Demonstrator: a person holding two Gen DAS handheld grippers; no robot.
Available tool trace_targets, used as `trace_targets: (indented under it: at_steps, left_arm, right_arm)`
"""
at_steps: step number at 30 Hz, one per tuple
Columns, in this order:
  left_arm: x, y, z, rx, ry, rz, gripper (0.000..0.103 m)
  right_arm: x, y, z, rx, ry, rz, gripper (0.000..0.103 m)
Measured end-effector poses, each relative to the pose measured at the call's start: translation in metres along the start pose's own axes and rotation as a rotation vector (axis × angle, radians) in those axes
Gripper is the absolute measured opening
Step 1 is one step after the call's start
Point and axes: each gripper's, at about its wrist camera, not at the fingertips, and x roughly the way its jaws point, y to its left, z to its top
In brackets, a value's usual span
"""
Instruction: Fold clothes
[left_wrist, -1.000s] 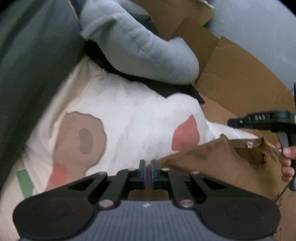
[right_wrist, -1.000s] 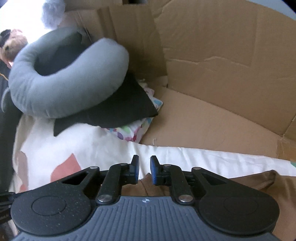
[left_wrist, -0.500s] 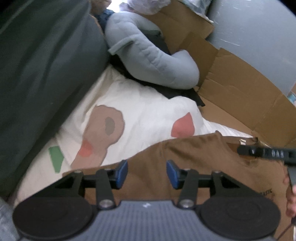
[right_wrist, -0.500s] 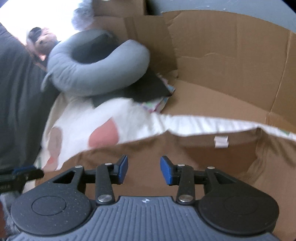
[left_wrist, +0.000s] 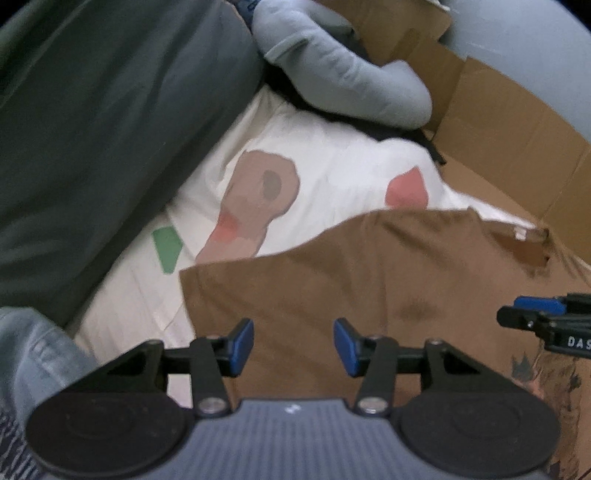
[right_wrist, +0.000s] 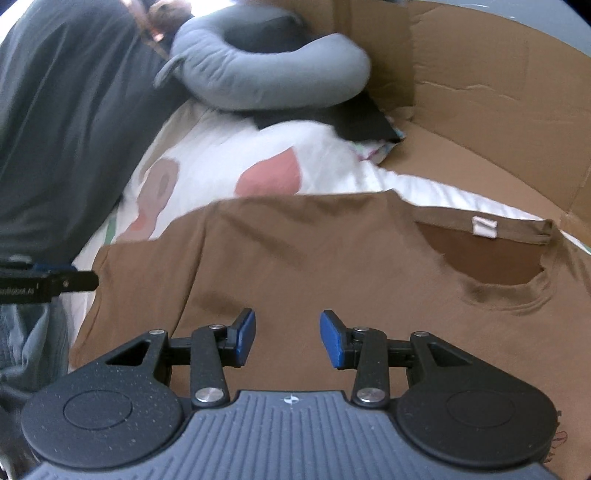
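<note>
Brown shirt (right_wrist: 332, 266) lies flat beneath both spread tools.

Two close wrist views above one shared brown shirt (left_wrist: 369, 280).

You see a brown shirt (right_wrist: 314, 266) of soft matt cloth lying on a smooth white printed sheet (left_wrist: 332, 173). Your tongs (right_wrist: 287, 338) are matt black plastic with blue pads and shiny metal pivots. Behind, dull creased cardboard (right_wrist: 498, 110) and a plush grey pillow (right_wrist: 273, 81).
</note>
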Motion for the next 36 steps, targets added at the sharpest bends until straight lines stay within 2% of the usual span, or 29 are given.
trace_targets:
  at_steps: [8, 12, 15, 17, 19, 21, 25, 31, 36]
  left_arm:
    - [0.001, 0.008, -0.02, -0.011, 0.054, 0.008, 0.052]
    - [-0.004, 0.015, -0.022, 0.031, 0.065, 0.028, 0.051]
    - [-0.007, 0.029, -0.019, -0.014, 0.074, 0.024, 0.051]
    - [-0.007, 0.037, -0.018, -0.043, 0.085, 0.026, 0.048]
    - [-0.007, 0.044, -0.018, -0.063, 0.097, 0.025, 0.038]
    - [-0.005, 0.048, -0.02, -0.069, 0.109, 0.021, 0.031]
    - [0.005, 0.047, -0.029, -0.085, 0.166, 0.009, 0.028]
    - [0.023, 0.036, -0.04, -0.084, 0.238, 0.048, 0.029]
    - [0.035, 0.028, -0.05, -0.061, 0.283, 0.089, 0.036]
  right_arm:
    - [0.003, 0.021, -0.022, -0.088, 0.013, 0.076, 0.046]
    - [0.005, 0.025, -0.03, -0.107, 0.008, 0.117, 0.046]
    - [0.007, 0.028, -0.039, -0.132, -0.014, 0.145, 0.046]
    - [0.01, 0.029, -0.045, -0.137, -0.021, 0.166, 0.046]
    - [0.011, 0.03, -0.051, -0.134, -0.03, 0.183, 0.046]
    - [0.013, 0.031, -0.056, -0.126, -0.04, 0.197, 0.046]
    - [0.014, 0.035, -0.062, -0.126, -0.031, 0.211, 0.046]
    - [0.016, 0.041, -0.072, -0.133, -0.012, 0.229, 0.046]
    - [0.017, 0.045, -0.078, -0.139, 0.003, 0.244, 0.046]
